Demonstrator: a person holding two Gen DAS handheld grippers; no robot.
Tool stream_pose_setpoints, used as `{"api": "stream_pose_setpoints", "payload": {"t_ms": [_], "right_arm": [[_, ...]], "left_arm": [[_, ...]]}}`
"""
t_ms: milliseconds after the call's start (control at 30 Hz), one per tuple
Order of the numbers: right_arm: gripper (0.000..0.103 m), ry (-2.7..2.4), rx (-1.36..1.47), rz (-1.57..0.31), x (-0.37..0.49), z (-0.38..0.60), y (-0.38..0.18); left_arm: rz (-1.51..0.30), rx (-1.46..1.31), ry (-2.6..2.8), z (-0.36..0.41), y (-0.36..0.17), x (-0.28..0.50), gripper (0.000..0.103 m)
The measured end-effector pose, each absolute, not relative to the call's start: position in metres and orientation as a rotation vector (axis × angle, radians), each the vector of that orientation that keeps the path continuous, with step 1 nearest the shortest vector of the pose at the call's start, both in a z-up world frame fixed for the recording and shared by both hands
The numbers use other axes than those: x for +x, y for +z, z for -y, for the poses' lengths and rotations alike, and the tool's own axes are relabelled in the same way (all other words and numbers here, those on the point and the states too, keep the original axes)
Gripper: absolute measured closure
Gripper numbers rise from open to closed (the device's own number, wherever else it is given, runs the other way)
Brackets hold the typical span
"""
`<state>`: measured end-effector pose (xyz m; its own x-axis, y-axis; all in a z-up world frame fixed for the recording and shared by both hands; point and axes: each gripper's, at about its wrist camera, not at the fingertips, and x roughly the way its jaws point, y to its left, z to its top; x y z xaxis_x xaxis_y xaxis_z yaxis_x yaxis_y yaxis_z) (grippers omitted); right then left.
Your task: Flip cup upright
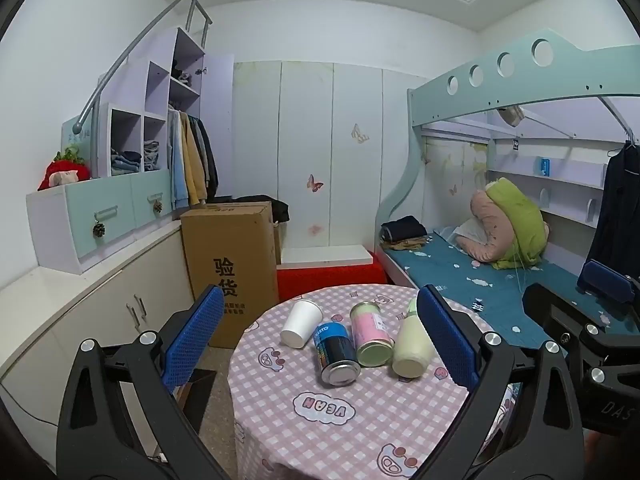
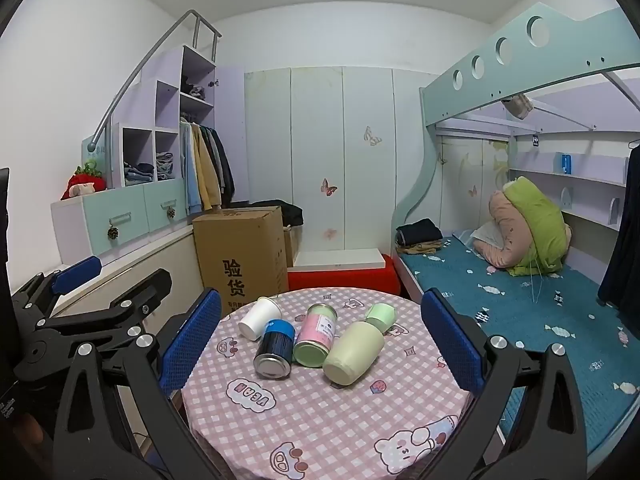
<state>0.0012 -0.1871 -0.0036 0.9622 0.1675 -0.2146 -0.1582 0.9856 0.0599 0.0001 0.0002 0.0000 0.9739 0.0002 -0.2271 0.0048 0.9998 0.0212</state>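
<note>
A white paper cup (image 1: 301,323) lies on its side at the far left of a row of containers on the round table (image 1: 344,432); it also shows in the right wrist view (image 2: 260,318). Beside it lie a blue can (image 1: 335,354), a pink tin (image 1: 371,339) and a cream bottle (image 1: 412,346) with a green cap (image 2: 382,316). My left gripper (image 1: 322,332) is open and empty, held back above the table's near side. My right gripper (image 2: 322,334) is open and empty, likewise short of the containers.
The table has a pink checked cloth. A cardboard box (image 1: 232,264) and a red stool (image 1: 332,276) stand behind it. Low cabinets (image 1: 100,304) run along the left. A bunk bed (image 1: 500,276) lies to the right.
</note>
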Motion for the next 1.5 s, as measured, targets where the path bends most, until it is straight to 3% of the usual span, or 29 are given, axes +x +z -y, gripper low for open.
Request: {"api": "stream_pose_setpoints", "payload": {"t_ms": [1500], "right_arm": [[0.007,0.164,0.04,-0.224,0.003,0.1886,-0.0037]], "left_arm": [[-0.231,0.02,-0.004,-0.0004,-0.0003,0.0007,0.006]]}}
